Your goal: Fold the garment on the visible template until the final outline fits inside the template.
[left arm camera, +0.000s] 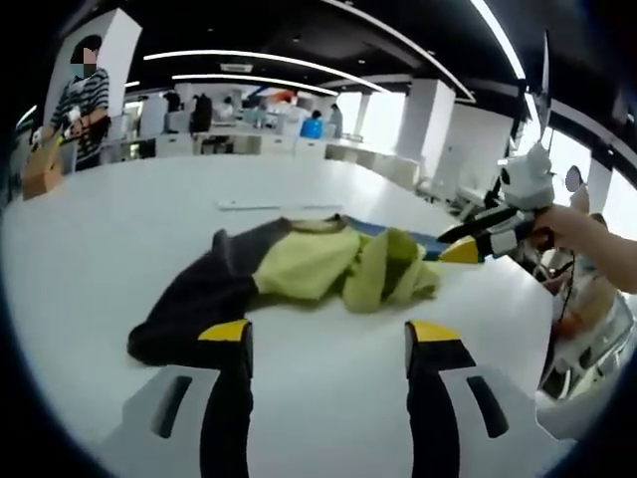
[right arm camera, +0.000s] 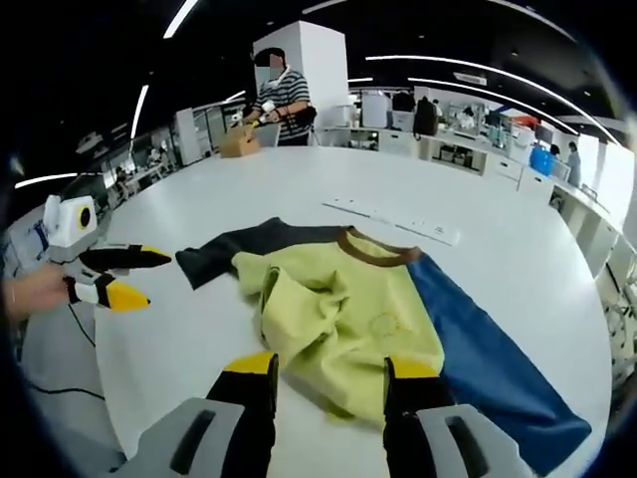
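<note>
A: Where is the shirt [right arm camera: 343,314] now?

B: It lies in the middle of the white table [left arm camera: 119,259]. It is yellow, with a dark sleeve on one side and a blue sleeve [right arm camera: 488,363] on the other. The yellow part is bunched up, not flat.

A: Are the grippers holding it?

B: No. The left gripper [left arm camera: 326,344] hangs just before the dark sleeve [left arm camera: 189,304], jaws apart, nothing between them. The right gripper [right arm camera: 328,373] is at the yellow hem of the shirt, jaws apart too, and I see no cloth pinched in them.

A: Can you see the shape it has to fit in?

B: I cannot tell. A thin pale strip [right arm camera: 393,219] lies on the table beyond the shirt's collar, but I see no clear outline.

A: So what should happen now?

B: I think the lumpy yellow part needs smoothing first. Grab one layer at the edge, not the whole bunch. Pull it slowly and low over the table. Then fold each sleeve in over the yellow part. Keep the shirt well away from the table's edge.
</note>
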Tool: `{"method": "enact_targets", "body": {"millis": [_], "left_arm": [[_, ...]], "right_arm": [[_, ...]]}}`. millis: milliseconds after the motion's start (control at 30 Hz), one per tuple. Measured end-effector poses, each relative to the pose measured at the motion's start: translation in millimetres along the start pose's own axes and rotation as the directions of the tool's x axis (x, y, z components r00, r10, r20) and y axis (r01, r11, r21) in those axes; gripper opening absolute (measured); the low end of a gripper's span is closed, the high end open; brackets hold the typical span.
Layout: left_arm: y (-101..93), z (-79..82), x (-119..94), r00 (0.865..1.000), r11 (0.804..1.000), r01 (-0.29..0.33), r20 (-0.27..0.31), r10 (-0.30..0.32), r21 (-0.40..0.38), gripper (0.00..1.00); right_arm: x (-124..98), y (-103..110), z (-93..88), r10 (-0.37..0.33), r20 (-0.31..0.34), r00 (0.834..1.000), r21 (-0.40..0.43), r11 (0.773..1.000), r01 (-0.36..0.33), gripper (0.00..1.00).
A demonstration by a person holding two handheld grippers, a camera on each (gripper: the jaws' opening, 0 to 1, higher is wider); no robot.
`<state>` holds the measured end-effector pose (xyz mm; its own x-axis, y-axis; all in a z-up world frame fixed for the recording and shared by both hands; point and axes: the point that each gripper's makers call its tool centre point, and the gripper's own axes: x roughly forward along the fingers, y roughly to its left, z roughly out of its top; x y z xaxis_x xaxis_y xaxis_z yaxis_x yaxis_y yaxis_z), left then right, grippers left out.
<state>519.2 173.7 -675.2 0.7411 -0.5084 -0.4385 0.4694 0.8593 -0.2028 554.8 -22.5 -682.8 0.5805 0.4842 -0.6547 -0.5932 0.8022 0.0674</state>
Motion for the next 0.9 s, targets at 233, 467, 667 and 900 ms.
{"method": "enact_targets", "body": {"millis": [233,467,667,900], "left_arm": [[-16.4,-5.5,15.0,1.000,1.000,0.024,-0.013,-0.024,-0.004,0.56],[-27.6,-8.3,31.6,0.998,0.999,0.049,-0.027,-0.049,0.003,0.52],[-37.9,-13.8,48.7,0.997,0.997,0.060,-0.038,-0.062,-0.038,0.47],[-45.2,-18.7,68.2,0.998,0.997,0.049,-0.042,-0.052,-0.058,0.40]], "right_arm": [[-4.7,2.4,-23.8,-0.006,-0.020,1.000,0.053,0.999,0.007,0.35],[-3.0,1.6,-42.9,-0.029,-0.032,0.999,0.080,0.996,0.031,0.29],[2.2,2.3,-54.8,-0.024,-0.042,0.999,0.097,0.995,0.028,0.19],[8.8,-0.6,-58.9,-0.041,-0.021,0.999,0.089,0.995,0.043,0.15]]}}
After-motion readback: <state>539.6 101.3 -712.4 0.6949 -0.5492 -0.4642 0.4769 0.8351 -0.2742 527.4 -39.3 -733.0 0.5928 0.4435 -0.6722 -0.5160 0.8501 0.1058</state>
